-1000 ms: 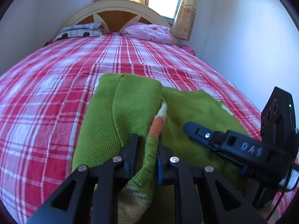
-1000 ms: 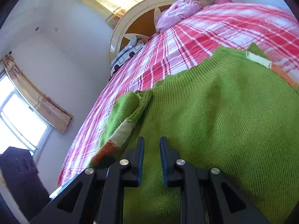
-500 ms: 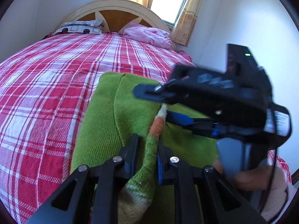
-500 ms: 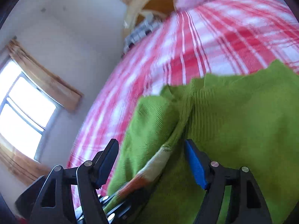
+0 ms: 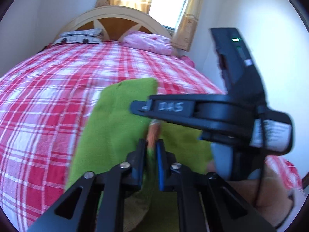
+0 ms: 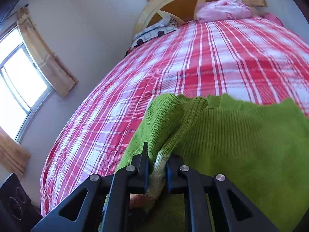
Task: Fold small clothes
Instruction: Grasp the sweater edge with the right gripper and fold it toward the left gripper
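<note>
A bed (image 5: 58,96) is being covered by a red-and-white plaid sheet (image 6: 212,61). An arched cream headboard (image 5: 115,13) with brown wooden panels is being set against a plain white wall (image 5: 58,3). A patterned pillow (image 5: 79,36) and a crumpled pink pillow (image 5: 148,42) are being kept at the head of the bed. Behind the headboard, a window (image 5: 170,0) is being framed by yellow curtains (image 5: 185,27), and bright daylight is being let in. A second window (image 6: 17,81), on the side wall, is being flanked by tan curtains (image 6: 48,58).
</note>
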The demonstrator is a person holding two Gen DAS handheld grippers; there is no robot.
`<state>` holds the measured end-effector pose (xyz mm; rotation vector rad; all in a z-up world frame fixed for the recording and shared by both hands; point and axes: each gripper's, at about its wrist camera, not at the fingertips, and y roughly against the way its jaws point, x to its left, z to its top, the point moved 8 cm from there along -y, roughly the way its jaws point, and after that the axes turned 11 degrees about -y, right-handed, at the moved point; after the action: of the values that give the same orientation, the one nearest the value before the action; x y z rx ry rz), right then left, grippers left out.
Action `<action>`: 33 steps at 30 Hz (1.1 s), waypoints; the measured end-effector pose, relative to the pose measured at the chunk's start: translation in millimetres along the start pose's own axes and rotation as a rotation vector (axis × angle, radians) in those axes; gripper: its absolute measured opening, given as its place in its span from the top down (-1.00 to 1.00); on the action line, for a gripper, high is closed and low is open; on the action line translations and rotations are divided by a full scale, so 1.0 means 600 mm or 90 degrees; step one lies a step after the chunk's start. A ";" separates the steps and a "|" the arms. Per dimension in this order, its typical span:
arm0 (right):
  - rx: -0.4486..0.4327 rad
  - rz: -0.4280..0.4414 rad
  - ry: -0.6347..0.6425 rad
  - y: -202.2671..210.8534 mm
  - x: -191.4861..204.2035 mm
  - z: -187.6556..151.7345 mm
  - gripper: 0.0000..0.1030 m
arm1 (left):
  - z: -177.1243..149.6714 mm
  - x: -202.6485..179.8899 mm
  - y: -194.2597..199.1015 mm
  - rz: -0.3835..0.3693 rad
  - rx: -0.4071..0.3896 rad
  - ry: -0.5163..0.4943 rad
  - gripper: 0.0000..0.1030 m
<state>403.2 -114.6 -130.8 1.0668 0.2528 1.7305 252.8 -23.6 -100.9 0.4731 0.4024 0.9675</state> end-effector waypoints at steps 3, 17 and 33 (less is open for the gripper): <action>0.005 0.001 0.017 0.018 -0.006 0.005 0.74 | 0.014 -0.034 0.001 -0.005 -0.002 -0.021 0.85; -0.018 -0.047 0.067 0.135 -0.094 0.057 0.74 | 0.058 -0.174 -0.033 -0.093 -0.004 -0.051 0.85; 0.033 -0.113 0.045 0.166 -0.279 0.089 0.76 | 0.044 -0.273 -0.104 -0.161 0.067 -0.046 0.85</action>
<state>388.3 -316.2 -127.8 0.9908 0.4257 1.6101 226.0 -198.6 -94.4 0.5364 0.4383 0.6851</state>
